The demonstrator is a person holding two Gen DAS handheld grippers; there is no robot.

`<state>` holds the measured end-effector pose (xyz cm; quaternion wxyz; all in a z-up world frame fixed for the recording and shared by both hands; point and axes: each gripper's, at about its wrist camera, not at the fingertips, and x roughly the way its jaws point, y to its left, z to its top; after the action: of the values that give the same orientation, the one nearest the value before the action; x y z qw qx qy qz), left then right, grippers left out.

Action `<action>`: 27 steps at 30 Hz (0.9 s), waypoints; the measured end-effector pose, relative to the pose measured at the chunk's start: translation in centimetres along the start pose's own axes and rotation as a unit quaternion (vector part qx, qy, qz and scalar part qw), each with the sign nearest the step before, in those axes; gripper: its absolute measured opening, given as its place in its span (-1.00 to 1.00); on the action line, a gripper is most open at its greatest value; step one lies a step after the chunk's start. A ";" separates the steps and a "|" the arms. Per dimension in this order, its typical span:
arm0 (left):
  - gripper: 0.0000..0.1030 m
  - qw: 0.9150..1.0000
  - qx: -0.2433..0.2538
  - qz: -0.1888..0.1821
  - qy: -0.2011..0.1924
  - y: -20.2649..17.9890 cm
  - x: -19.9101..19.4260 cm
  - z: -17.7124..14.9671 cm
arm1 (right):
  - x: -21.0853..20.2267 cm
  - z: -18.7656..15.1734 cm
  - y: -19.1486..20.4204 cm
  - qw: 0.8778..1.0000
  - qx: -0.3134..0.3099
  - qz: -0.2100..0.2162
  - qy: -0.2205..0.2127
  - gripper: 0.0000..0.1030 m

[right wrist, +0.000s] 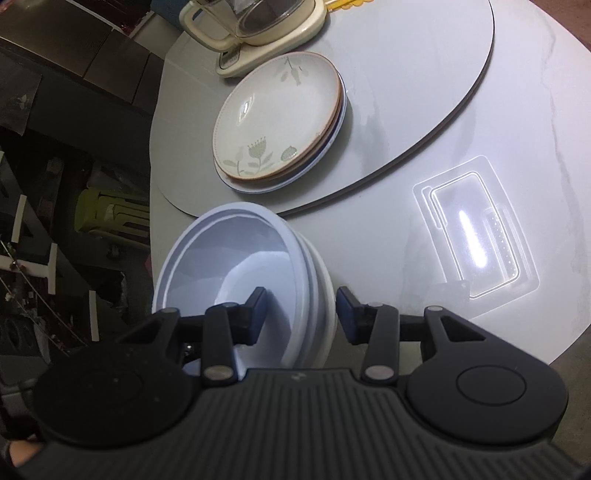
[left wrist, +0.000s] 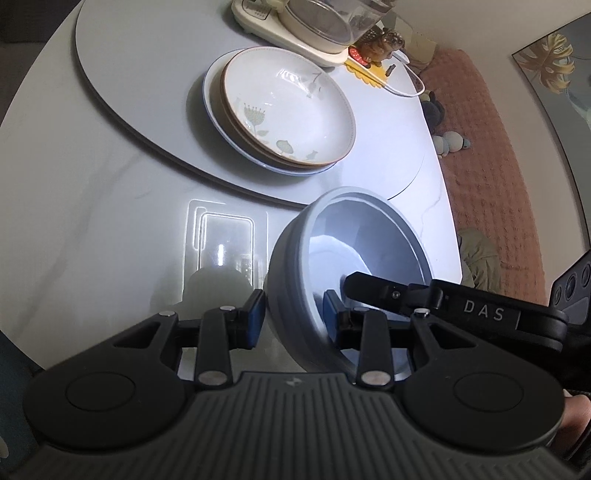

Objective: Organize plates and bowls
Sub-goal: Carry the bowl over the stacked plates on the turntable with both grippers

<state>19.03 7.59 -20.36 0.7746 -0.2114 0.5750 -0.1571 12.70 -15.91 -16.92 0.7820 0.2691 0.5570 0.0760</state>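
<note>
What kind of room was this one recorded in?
Most likely a home dining area. A round white table carries a lazy Susan turntable with stacked floral plates and a cream electric kettle base; beside it is a pink-covered seat with soft toys.

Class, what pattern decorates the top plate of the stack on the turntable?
Pale green flowers and leaves on cream, with a brown rim, on the top plate. Clearest in the right wrist view.

The kettle is cut off by the top edge in both views. The lower plates in the stack show only as rims beneath the flowered plate. The near rim of the bowls hides behind gripper bodies.
</note>
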 end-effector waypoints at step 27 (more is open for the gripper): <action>-0.24 1.000 -0.009 -0.021 -0.019 0.4 -1.2 8.3 | 0.7 6.1 3.6 1.000 -0.016 0.011 -0.025 -0.14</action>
<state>26.62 9.74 -17.53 0.7801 -0.2333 0.5567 -0.1646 19.16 -14.59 -14.22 0.7989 0.2641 0.5333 0.0870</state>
